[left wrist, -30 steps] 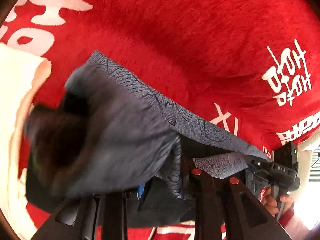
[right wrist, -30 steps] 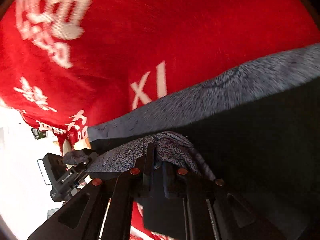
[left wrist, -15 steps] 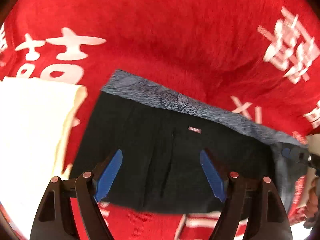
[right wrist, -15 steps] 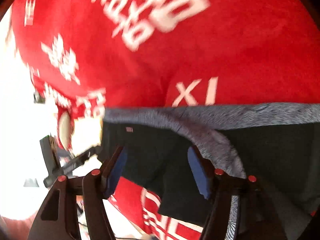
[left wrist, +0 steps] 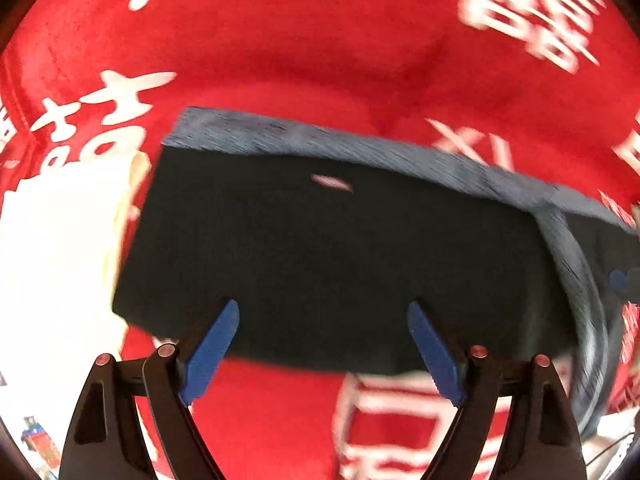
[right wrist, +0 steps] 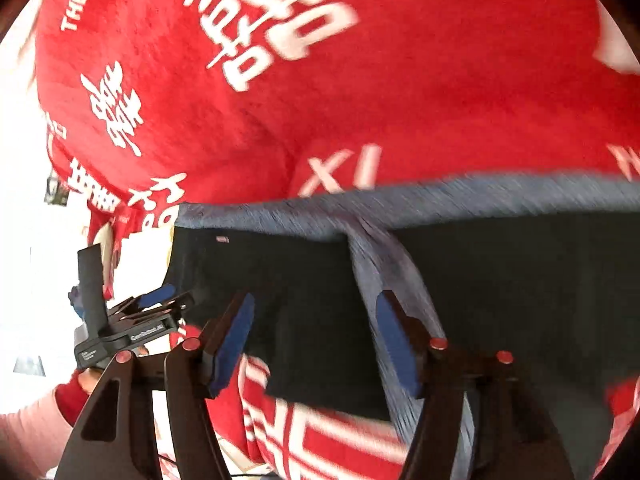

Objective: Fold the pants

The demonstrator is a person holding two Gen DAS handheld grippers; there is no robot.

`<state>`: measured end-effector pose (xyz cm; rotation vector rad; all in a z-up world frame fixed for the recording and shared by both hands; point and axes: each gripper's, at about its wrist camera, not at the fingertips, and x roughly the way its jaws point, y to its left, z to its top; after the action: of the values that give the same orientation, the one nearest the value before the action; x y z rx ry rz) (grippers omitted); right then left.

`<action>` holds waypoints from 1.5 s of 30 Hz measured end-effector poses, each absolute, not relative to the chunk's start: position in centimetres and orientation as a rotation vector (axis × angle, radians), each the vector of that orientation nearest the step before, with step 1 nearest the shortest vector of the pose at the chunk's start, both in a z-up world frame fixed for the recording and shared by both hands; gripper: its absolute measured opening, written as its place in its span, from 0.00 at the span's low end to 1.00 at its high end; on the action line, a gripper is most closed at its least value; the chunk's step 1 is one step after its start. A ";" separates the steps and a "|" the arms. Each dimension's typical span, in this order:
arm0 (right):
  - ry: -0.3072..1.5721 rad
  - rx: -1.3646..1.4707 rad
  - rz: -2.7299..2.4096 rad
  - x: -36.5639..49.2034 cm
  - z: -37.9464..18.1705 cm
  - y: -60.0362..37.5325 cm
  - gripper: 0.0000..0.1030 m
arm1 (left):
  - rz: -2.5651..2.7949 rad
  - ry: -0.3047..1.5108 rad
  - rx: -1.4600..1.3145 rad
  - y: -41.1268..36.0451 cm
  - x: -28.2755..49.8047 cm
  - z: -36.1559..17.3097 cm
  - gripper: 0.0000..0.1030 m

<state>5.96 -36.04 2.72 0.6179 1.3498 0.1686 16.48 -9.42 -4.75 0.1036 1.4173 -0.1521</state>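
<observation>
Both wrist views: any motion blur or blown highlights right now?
Left wrist: blanket lettering and pants trim smeared, white cloth blown out. Right wrist: pants trim streaked, left margin overexposed, fisheye bending throughout; tool fingers sharp.

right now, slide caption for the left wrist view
Open left gripper above folded dark pants on a red blanket.

A home, most likely: a plush red blanket point(left wrist: 320, 40) printed with white Chinese characters covers the whole surface, with bright daylight washing in at nine o'clock in both views.
</observation>
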 end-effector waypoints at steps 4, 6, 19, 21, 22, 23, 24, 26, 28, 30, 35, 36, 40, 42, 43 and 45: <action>1.353 0.640 0.026 -1.0 3.7 -38.7 0.66 | -0.290 1.460 0.106 -13.5 12.8 -4.3 0.85; 1.362 0.659 -0.050 -4.5 4.2 -39.6 0.66 | -0.368 1.483 0.102 -15.9 10.5 -4.5 0.85; 1.344 0.764 -0.504 -27.0 3.0 -41.8 0.66 | -0.680 1.505 0.092 -24.7 0.6 -3.6 0.85; 1.340 0.788 -0.530 -28.3 2.3 -42.3 0.66 | -0.704 1.491 0.119 -25.7 -0.2 -3.7 0.85; 1.342 0.792 -0.544 -29.1 1.8 -42.6 0.66 | -0.708 1.492 0.127 -25.8 -0.5 -3.8 0.85; 1.345 0.791 -0.543 -29.5 1.5 -42.8 0.66 | -0.713 1.502 0.131 -26.3 -0.7 -4.1 0.85; 1.349 0.785 -0.539 -30.1 1.2 -42.9 0.66 | -0.716 1.512 0.131 -26.7 -0.9 -4.3 0.85; 1.341 0.768 -0.543 -31.0 0.7 -43.4 0.66 | -0.713 1.521 0.143 -27.7 -1.3 -4.7 0.85; 1.320 0.791 -0.526 -31.7 0.0 -44.1 0.66 | -0.711 1.518 0.161 -28.6 -1.5 -5.1 0.85; 1.303 0.819 -0.497 -31.8 -1.0 -44.8 0.66 | -0.706 1.520 0.175 -29.0 -1.6 -5.6 0.85; 1.308 0.931 -0.340 -30.7 -2.2 -46.2 0.08 | -0.659 1.565 0.193 -30.6 -1.9 -7.0 0.85; 1.294 0.963 -0.310 -30.5 -1.5 -46.8 0.07 | -0.648 1.571 0.191 -30.9 -1.9 -7.0 0.85; 1.235 0.977 -0.221 -29.1 3.4 -50.0 0.05 | -0.607 1.577 0.172 -32.0 -1.6 -6.4 0.85; 1.204 0.973 -0.188 -27.9 5.7 -52.0 0.03 | -0.582 1.576 0.157 -32.5 -1.2 -6.1 0.85; 1.188 0.972 -0.168 -26.9 6.9 -53.4 0.03 | -0.566 1.576 0.150 -32.6 -1.0 -6.0 0.85; 1.161 0.957 -0.129 -25.2 9.2 -55.8 0.03 | -0.527 1.572 0.124 -33.0 -0.4 -5.6 0.85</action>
<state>-25.19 -55.77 9.15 0.9569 1.1606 -0.1293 -0.44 -33.00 -5.63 0.1241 1.5723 -0.5266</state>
